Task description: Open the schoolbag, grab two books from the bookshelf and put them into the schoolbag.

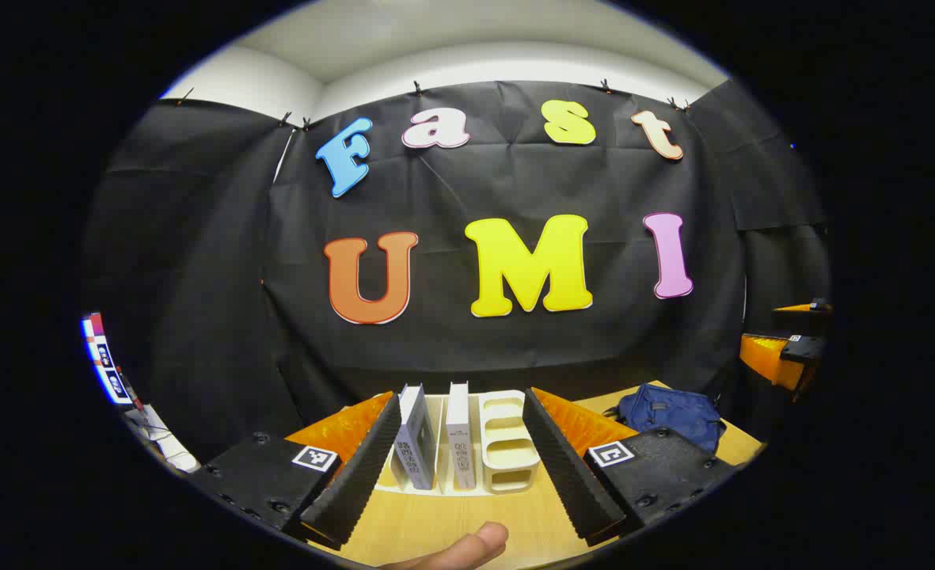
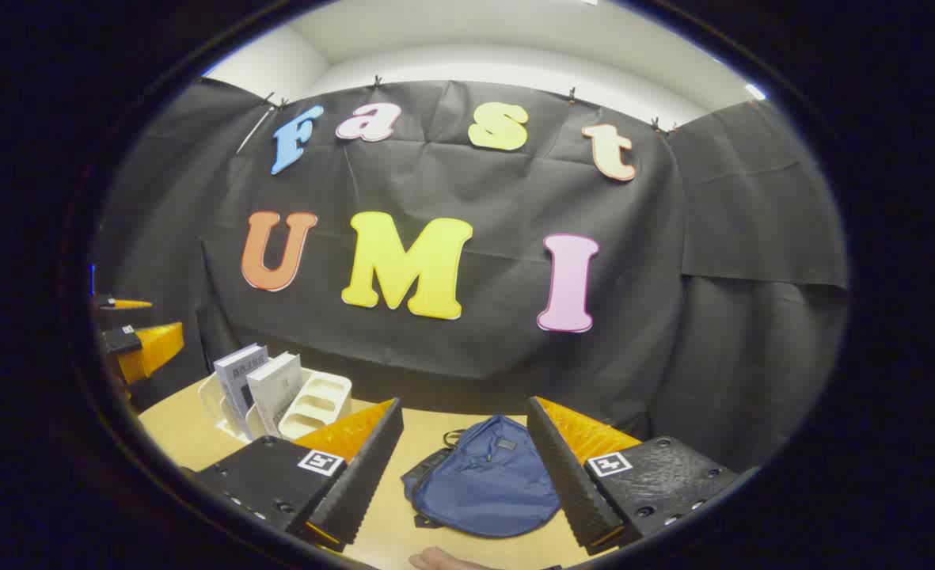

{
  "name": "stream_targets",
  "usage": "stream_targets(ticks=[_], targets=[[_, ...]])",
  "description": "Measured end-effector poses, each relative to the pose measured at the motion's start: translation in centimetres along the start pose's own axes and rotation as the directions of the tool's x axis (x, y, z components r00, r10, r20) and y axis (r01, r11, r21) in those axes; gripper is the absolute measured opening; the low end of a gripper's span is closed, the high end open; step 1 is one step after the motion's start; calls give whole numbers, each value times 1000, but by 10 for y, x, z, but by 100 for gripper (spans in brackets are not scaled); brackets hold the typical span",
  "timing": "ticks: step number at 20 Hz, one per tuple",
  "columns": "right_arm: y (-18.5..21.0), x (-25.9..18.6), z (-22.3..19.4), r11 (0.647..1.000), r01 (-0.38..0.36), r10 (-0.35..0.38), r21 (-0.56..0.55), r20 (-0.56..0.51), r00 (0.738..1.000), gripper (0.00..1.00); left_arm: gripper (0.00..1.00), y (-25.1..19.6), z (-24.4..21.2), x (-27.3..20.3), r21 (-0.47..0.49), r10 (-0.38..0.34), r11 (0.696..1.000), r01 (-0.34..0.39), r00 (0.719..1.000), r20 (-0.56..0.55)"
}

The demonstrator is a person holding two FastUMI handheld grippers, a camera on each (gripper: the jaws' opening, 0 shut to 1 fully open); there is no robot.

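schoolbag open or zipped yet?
Looks shut: the blue schoolbag lies flat on the table, no gap or inside showing. Zipper itself is too small to tell. Both books stand in the bookshelf.

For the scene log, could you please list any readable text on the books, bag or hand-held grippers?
Book spines: print and codes, too small to read.
Front book's cover: a line of characters, blurred.
Schoolbag: small patch, unreadable.
Left hand-held gripper and right hand-held gripper: square marker tags, no words.
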State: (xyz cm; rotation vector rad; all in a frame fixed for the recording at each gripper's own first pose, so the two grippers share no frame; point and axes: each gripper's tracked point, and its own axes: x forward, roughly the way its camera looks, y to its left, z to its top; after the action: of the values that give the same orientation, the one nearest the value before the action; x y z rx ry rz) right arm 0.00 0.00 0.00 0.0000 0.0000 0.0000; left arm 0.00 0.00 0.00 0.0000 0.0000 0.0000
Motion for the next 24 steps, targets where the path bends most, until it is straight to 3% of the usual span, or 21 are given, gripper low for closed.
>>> stream_targets(ticks=[9,10,11,16,24], targets=[[-3,32,1,998,-63,63,-1,-19,998,97,99,-26,0,13,-62,-19,998,17,999,-34],[-5,35,0,998,-70,70,-1,-21,997,97,94,-26,-1,14,-63,-16,998,13,999,-44],[-7,37,0,997,-74,74,-1,-23,997,96,99,-25,0,16,-59,-11,998,9,999,-45],[-20,47,-9,997,-76,76,13,-39,996,98,99,-27,4,28,-49,14,999,-16,999,-44],[-31,54,-39,995,-80,76,-65,-68,995,98,99,-40,1,31,-66,22,998,-25,998,-52]])
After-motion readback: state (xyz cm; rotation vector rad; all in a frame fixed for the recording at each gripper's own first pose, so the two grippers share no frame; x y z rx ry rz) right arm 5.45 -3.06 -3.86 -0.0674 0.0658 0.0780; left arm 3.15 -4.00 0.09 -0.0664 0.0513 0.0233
